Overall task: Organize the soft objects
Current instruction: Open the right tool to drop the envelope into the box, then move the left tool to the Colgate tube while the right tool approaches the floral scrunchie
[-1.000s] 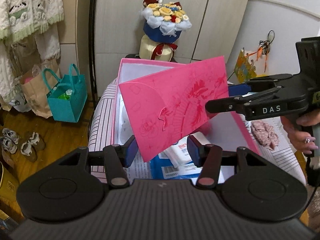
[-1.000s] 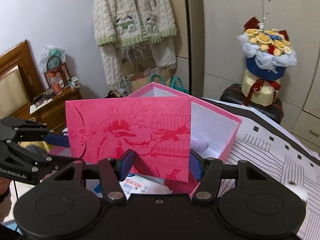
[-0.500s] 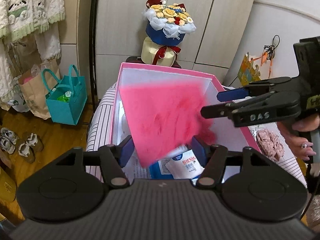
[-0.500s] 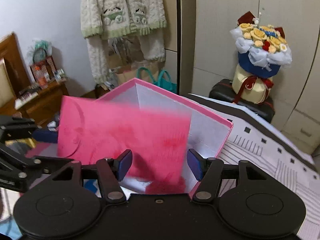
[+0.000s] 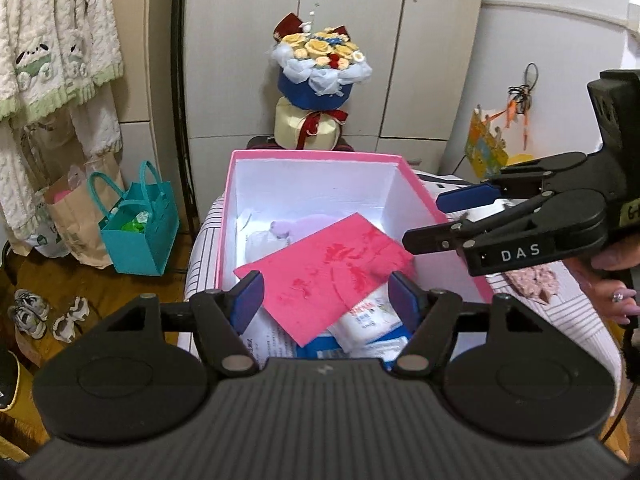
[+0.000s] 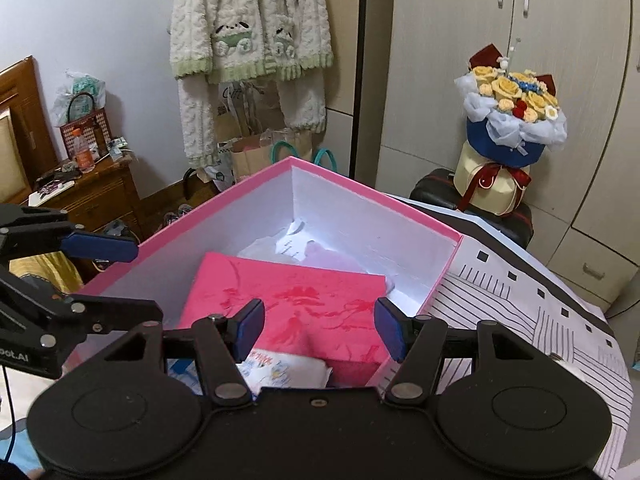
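A pink envelope (image 5: 328, 272) with a red pattern lies tilted inside the pink box (image 5: 316, 154), resting on white and blue tissue packs (image 5: 364, 320). A pale purple soft thing (image 5: 296, 226) and white items sit deeper in the box. My left gripper (image 5: 326, 300) hovers open over the box's near edge, touching nothing. My right gripper (image 5: 424, 220) reaches in from the right, also open. In the right wrist view the envelope (image 6: 296, 292) lies flat below my open right gripper (image 6: 320, 328), and the left gripper (image 6: 144, 280) stands at the box's (image 6: 360, 188) left wall.
The box sits on a striped bedcover (image 6: 520, 300). A pinkish textured item (image 5: 536, 280) lies on the bed by a person's hand (image 5: 616, 292). A bouquet (image 5: 320, 72) stands behind the box. A teal bag (image 5: 140, 236) and shoes (image 5: 28, 312) are on the floor at left.
The envelope, held upright over the box a second ago, has dropped and now lies inside it. The left jaws have widened. Both grippers have pulled back slightly.
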The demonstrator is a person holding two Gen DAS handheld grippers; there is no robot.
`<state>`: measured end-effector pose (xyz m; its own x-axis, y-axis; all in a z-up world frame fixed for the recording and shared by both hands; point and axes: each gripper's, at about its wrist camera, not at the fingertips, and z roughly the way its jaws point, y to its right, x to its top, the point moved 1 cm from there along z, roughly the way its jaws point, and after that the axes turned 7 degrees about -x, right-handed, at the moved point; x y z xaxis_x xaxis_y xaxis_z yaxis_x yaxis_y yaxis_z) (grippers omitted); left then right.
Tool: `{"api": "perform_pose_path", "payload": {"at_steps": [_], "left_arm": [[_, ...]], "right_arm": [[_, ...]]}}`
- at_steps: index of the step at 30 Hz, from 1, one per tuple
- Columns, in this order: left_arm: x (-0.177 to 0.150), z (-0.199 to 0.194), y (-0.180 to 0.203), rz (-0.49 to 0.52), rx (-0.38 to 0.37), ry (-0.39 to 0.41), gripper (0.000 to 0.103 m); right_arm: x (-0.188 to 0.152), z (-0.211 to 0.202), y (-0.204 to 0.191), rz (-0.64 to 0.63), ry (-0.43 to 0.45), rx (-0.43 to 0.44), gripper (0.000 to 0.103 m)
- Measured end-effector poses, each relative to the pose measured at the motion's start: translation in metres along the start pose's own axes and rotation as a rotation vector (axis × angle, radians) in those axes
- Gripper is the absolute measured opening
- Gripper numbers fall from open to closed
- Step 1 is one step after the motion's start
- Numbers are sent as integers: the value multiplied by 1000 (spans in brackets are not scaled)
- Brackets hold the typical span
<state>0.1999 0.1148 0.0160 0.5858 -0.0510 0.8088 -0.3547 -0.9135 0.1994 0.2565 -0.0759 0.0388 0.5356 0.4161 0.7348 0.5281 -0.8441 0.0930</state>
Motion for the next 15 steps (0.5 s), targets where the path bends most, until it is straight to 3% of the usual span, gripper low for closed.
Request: {"api": "perform_pose_path", "payload": {"at_steps": [9, 15], "left_arm": [[-8, -37, 29, 35, -41, 10, 71], [-11, -63, 54, 69, -74, 41, 74]], "right_arm": [[-10, -54, -22, -53, 41, -24, 66], [-24, -95, -24, -68, 106, 23, 66]]}}
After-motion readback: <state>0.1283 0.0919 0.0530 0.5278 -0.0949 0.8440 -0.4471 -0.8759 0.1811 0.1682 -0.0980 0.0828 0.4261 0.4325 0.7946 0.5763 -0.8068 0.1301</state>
